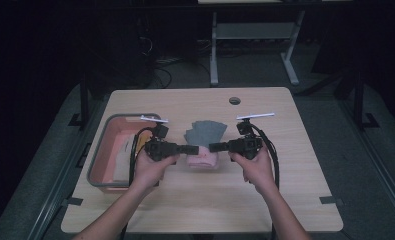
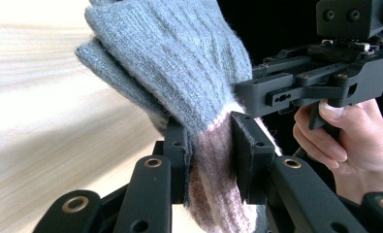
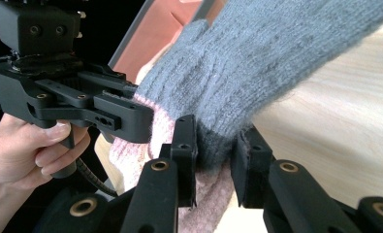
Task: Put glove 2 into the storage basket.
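Observation:
A grey knit glove (image 1: 205, 131) with a pink cuff (image 1: 203, 160) hangs between my two grippers over the middle of the wooden table (image 1: 295, 165). My left gripper (image 1: 194, 149) comes in from the left and is shut on the cuff. In the left gripper view its pads (image 2: 179, 160) squeeze the pink knit while the grey fingers of the glove (image 2: 169, 58) rise above. My right gripper (image 1: 214, 147) meets it from the right. In the right gripper view it (image 3: 214, 155) is shut on the glove (image 3: 257, 63) where grey meets pink.
A grey bin (image 1: 97, 150) with a salmon inside stands at the table's left, close behind the left hand (image 1: 150, 170). A round cable hole (image 1: 234, 100) sits near the far edge. A white desk frame (image 1: 255, 35) stands on the dark floor beyond.

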